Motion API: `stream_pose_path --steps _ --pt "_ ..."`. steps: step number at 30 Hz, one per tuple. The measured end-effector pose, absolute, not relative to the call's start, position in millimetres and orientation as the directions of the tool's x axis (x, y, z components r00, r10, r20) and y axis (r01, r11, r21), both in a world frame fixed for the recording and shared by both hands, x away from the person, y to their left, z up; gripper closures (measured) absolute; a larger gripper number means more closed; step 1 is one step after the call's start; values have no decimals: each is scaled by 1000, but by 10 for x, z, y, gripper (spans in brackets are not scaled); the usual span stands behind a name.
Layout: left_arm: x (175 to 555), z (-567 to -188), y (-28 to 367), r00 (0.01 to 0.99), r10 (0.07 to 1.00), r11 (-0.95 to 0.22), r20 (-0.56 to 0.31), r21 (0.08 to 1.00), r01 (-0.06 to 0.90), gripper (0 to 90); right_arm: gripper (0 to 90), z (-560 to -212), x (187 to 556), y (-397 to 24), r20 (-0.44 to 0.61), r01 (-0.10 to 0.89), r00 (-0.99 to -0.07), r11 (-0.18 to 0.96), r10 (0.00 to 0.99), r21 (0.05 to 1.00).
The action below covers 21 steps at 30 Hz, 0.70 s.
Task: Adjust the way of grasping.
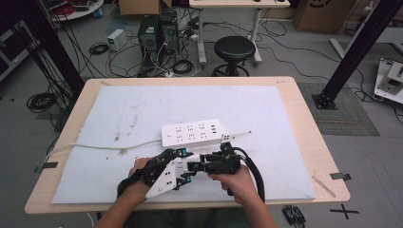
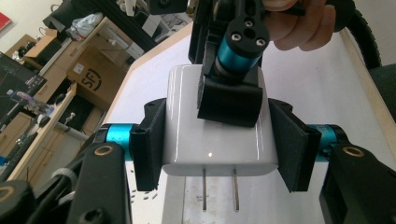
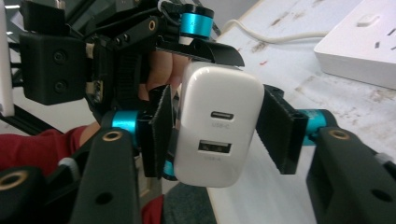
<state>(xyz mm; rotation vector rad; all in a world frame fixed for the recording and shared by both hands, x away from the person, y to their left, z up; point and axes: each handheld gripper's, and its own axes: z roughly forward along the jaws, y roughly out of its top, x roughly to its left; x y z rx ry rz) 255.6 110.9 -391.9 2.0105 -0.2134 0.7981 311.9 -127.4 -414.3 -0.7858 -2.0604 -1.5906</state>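
A black round stool (image 1: 234,49) stands beyond the table (image 1: 304,118). 2 computer towers (image 1: 157,31) sit among tangled cables (image 1: 123,57); cardboard boxes (image 1: 139,7) line the back.

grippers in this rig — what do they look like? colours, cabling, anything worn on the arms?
Both are black frames with flat black jaw pads and cyan metal collars at the jaw pivots. The left gripper carries a pale three-cornered plate with dots; a thick black cable loops from the right gripper. A red sleeve shows behind the grippers.
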Motion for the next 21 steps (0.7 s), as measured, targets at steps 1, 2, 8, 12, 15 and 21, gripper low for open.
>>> stream_pose_path --steps 1,2,8,12,15,21 --pt "2550 -3915 1108 766 155 -556 624 696 -454 424 523 -4157 3127 -1269 643 664 -748 183 165 725" --pt "2548 -3916 1104 765 155 -553 625 697 -457 424 545 -4159 3125 -1264 649 668 -744 183 158 721" --pt "2549 -3923 1094 762 155 -557 629 692 -458 423 605 -4176 3141 -1263 672 685 -728 179 137 706" --pt "2553 -3923 1089 755 151 -565 639 682 -464 421 623 -4181 3149 -1266 688 701 -713 175 134 692" --pt "2566 -3929 1081 766 161 -562 623 696 -447 406 630 -4184 3158 -1272 693 705 -708 170 133 688" --pt "2587 -3904 1130 778 199 -562 596 720 -407 328 631 -4162 3167 -1350 688 706 -708 154 159 691"
